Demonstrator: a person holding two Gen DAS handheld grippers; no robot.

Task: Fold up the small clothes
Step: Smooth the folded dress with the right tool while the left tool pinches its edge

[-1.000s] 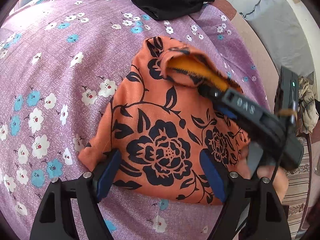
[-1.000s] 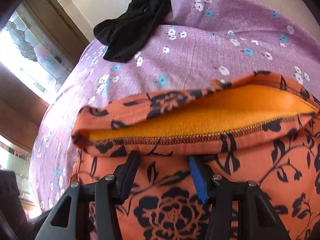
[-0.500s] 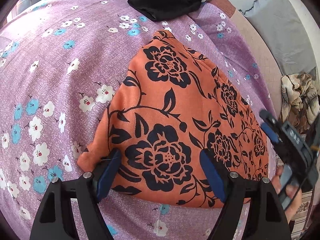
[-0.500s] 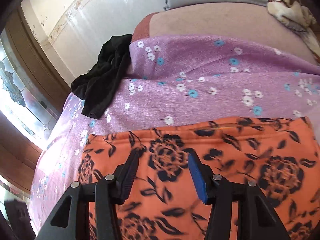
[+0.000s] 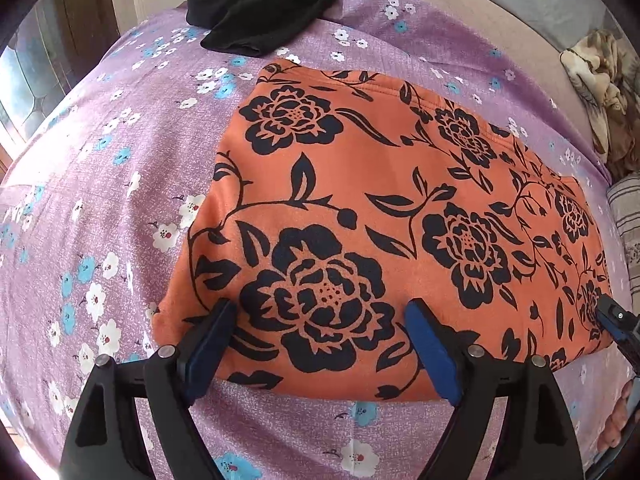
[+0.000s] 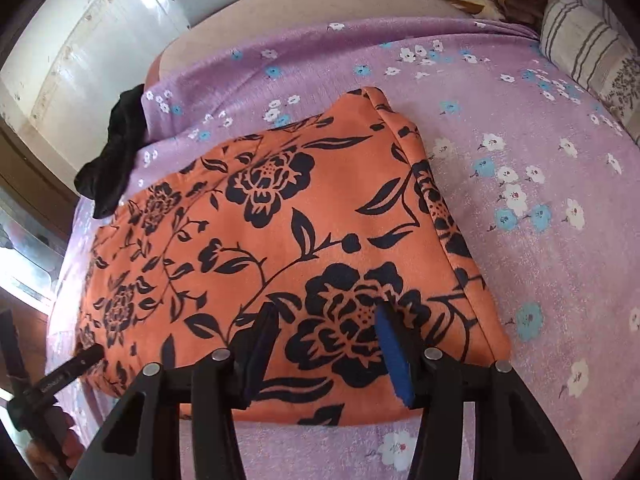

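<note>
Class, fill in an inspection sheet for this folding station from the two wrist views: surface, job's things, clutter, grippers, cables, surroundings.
Surface: purple flowered bedsheet spread over a bed, lightly creased.
Job's things: orange garment with black flowers lies folded flat on the sheet, edges fairly even; black garment lies crumpled at the far edge, not folded.
Clutter: beige patterned cloth bunched off the sheet; striped pillow beside it.
Grippers: left gripper open, fingers over the orange garment's near edge; right gripper open, holding nothing.
Cables: nothing seen.
Surroundings: pale wall and a bright window beyond the bed.
</note>
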